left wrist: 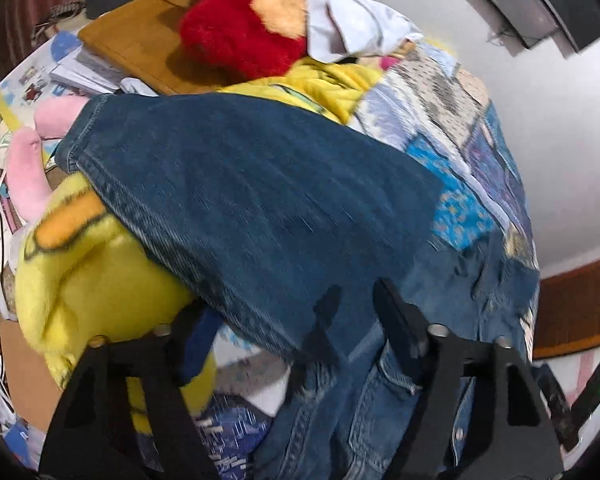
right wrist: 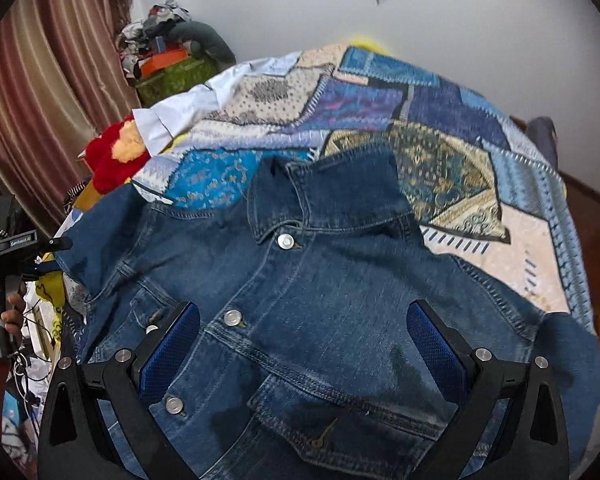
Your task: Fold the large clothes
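A dark blue denim jacket (right wrist: 340, 280) lies front up on the patchwork bedspread (right wrist: 380, 104), buttoned, with its collar at the far side. My right gripper (right wrist: 302, 336) hovers over the chest, open wide, its blue pads (right wrist: 168, 352) on either side of the button placket. In the left wrist view one sleeve (left wrist: 240, 192) stretches out to the left over a yellow plush toy. My left gripper (left wrist: 296, 332) is low at the sleeve's near edge. Its jaws stand partly apart with denim between them, and I see no pad pressing on the cloth.
A yellow plush toy (left wrist: 84, 272), a pink one (left wrist: 24, 172) and a red one (left wrist: 236, 28) crowd the bed's left side, with a wooden board (left wrist: 140, 40), papers and a white cloth (left wrist: 340, 20). A hand (right wrist: 8, 316) holds a black tool by the curtain (right wrist: 40, 100).
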The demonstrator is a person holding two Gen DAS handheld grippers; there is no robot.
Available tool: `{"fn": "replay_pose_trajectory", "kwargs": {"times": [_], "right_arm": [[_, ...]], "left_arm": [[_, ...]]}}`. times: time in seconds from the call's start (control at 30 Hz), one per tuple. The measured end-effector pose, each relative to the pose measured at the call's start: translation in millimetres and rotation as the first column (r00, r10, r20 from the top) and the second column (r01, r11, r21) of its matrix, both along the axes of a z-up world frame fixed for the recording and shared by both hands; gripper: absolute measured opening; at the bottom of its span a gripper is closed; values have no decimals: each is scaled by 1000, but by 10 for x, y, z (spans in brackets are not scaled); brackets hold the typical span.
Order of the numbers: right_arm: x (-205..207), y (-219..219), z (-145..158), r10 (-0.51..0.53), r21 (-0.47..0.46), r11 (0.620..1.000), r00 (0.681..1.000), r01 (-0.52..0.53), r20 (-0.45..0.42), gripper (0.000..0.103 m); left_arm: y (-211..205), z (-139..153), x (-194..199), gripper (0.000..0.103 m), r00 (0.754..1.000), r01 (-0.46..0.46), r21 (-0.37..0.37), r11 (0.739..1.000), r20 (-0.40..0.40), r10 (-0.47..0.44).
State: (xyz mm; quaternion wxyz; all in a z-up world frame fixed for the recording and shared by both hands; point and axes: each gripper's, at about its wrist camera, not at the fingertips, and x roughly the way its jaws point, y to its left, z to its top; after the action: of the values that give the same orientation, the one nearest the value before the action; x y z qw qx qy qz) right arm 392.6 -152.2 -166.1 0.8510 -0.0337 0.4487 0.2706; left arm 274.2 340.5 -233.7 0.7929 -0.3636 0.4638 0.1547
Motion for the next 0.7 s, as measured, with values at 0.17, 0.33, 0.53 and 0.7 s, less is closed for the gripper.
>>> {"fn": "replay_pose_trajectory", "kwargs": {"times": [0.17,0.33,0.53,0.7], "right_arm": [[88,-11,-123,5,4,1000,999,-5,-45,103],[107,-66,-133,2,15,1000,998,-1,-65,103],[3,-211,103,-6,30,1000,1000,7,-18,103],[-142,-376,315,-19,61,998,1000,18,22,103]], "left_arm": [[72,60,143,20,998,-33,92,995,-48,38],[-194,360,225,9,998,25,294,955,-57,-9],[-962,1067,277,8,978,144,492,859,60,-198],[-1504,1055,384,7,938,272,457,847,72,-340]]}}
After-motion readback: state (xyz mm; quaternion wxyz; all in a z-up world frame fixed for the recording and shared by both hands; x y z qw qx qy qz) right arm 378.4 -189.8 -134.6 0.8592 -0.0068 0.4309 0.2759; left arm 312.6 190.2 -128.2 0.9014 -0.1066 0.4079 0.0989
